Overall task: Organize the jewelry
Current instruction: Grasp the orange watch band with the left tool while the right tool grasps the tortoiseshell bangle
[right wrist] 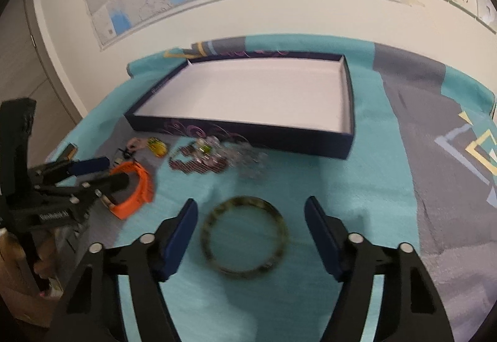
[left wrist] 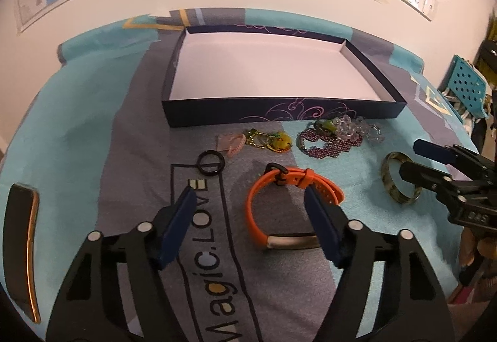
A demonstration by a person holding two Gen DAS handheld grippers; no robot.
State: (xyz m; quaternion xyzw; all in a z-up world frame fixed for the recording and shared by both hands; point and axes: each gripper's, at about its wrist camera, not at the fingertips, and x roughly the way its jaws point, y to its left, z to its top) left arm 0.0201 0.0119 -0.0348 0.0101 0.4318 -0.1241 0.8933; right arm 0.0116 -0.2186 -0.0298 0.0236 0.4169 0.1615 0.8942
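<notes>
An orange wristband (left wrist: pixel 257 211) with a metal plate lies on the grey and teal cloth. My left gripper (left wrist: pixel 250 196) stands open over it: its right finger (left wrist: pixel 323 224) overlaps the band and the left finger is well clear. A mottled green bangle (right wrist: pixel 208 227) lies flat between the fingers of my right gripper (right wrist: pixel 251 205), which is open and touches neither side. In the left wrist view, the right gripper (left wrist: pixel 411 159) reaches over the bangle (left wrist: pixel 403 199). The left gripper (right wrist: pixel 115 173) shows beside the wristband (right wrist: pixel 139 186). An empty dark box (left wrist: pixel 279 115) with a white floor sits behind.
In front of the box (right wrist: pixel 248 137) lie a black ring (left wrist: pixel 198 163), a pink piece (left wrist: pixel 230 143), a yellow-green charm (left wrist: pixel 276 141), a purple bead bracelet (left wrist: pixel 326 146) and clear beads (left wrist: pixel 357 128). A phone (left wrist: pixel 21 249) lies far left. A blue chair (left wrist: pixel 466 87) stands right.
</notes>
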